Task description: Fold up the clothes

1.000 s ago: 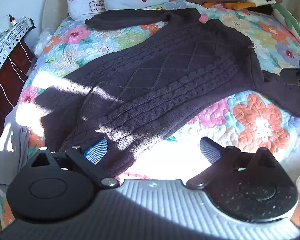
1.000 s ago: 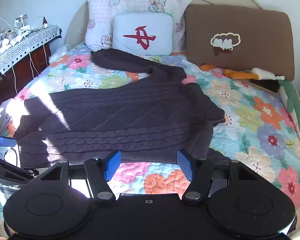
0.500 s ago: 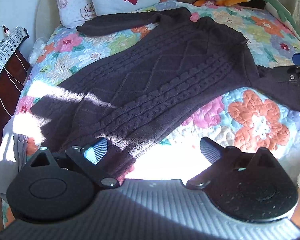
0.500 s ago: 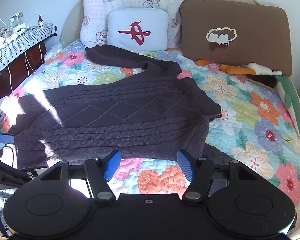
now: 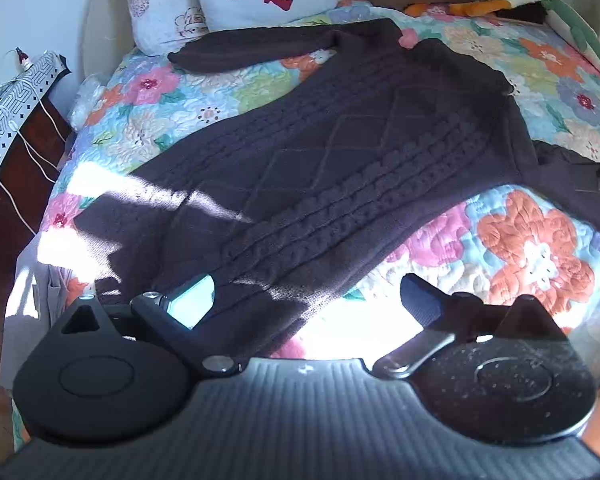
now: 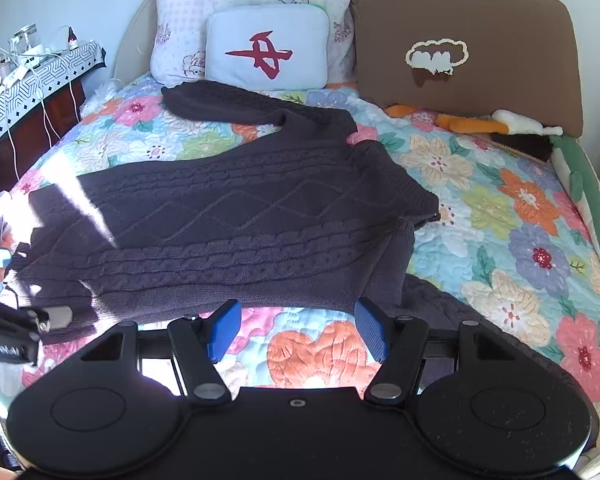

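A dark cable-knit sweater (image 6: 236,224) lies spread face-up across the floral quilt (image 6: 512,240) of the bed, its hem toward the nightstand side and its neck toward the brown pillow (image 6: 464,52), one sleeve (image 6: 216,102) stretched up beside the light-blue cushion (image 6: 268,46). Over the last second both claws have drifted only slightly; the views have shifted a little, yet the garment sits just as it did, uncreased and unfolded. The left claw (image 5: 304,300) hangs spread wide over the sunlit hem corner, one blue pad (image 5: 192,298) just above the knit, nothing pinched between them. The right claw (image 6: 296,328) is likewise spread, poised above bare quilt just short of the sweater's near side edge, with the second sleeve (image 6: 440,296) trailing off beside it. Neither tool appears to touch the fabric. The small change suggests the folding has not begun: the person seems to be lining up a first grasp, probably at the hem and near edge. Harsh sunlight washes out the near corner, so the exact cloth edge there is hard to read.
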Motion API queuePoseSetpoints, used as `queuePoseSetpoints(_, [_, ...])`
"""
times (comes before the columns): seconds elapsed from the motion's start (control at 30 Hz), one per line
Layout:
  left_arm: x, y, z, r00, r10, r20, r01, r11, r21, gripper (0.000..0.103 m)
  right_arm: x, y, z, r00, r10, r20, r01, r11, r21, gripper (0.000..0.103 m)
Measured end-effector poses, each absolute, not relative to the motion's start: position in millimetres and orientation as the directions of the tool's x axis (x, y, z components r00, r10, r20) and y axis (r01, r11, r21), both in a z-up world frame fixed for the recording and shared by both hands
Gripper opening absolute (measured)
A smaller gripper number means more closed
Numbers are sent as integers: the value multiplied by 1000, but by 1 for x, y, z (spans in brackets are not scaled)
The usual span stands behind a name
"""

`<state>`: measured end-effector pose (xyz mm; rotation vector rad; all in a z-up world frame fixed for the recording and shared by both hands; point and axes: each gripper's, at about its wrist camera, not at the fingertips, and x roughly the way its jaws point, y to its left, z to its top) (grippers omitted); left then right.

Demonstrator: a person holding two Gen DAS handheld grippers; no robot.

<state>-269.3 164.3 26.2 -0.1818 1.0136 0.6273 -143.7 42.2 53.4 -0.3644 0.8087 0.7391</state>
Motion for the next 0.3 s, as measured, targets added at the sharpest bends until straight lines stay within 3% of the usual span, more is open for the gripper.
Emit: queuePoseSetpoints(0.3, [-267,158,20,369,375,-850,-535,834,135,102,-141,43,48,447,456,-769,-721,693,-9,68])
